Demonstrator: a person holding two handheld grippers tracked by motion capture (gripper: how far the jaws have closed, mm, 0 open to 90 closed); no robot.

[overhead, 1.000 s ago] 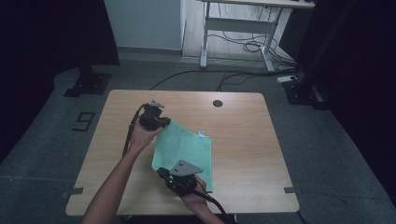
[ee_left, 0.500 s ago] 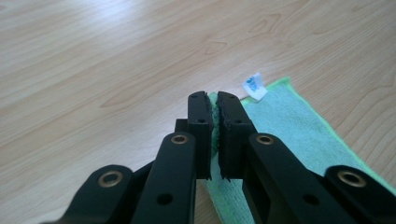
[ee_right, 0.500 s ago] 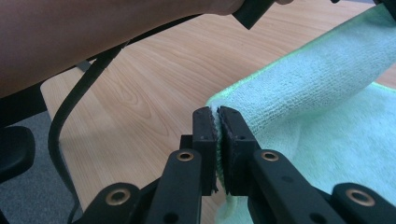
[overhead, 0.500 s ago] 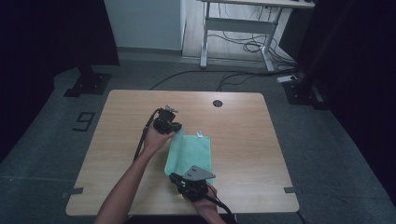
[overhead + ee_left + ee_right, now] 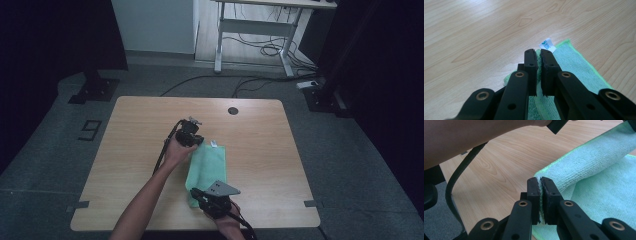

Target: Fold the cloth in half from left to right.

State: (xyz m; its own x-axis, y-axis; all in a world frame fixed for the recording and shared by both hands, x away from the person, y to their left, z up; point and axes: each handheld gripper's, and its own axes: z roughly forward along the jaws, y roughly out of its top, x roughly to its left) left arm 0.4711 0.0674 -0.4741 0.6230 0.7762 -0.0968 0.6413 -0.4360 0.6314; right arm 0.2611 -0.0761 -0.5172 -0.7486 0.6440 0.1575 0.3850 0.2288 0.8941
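Note:
A light green cloth (image 5: 210, 167) lies folded lengthwise on the wooden table (image 5: 260, 145). My left gripper (image 5: 198, 142) is at its far end, shut on the folded edge beside a white tag (image 5: 547, 45). The left gripper view has green fabric (image 5: 571, 67) pinched between the pads of that gripper (image 5: 538, 53). At the near end, my right gripper (image 5: 195, 192) is shut on the cloth's corner. The right gripper view has the upper layer (image 5: 594, 165) rolling over the lower one from that gripper (image 5: 539, 181).
A round cable hole (image 5: 232, 110) sits near the table's far edge. In the right gripper view the left forearm (image 5: 486, 135) and a black cable (image 5: 456, 182) cross above the bare wood. A metal desk frame (image 5: 250, 30) stands behind the table.
Both grippers have moved right and lower, carrying the cloth's left edge over. The cloth now lies narrower, doubled on itself.

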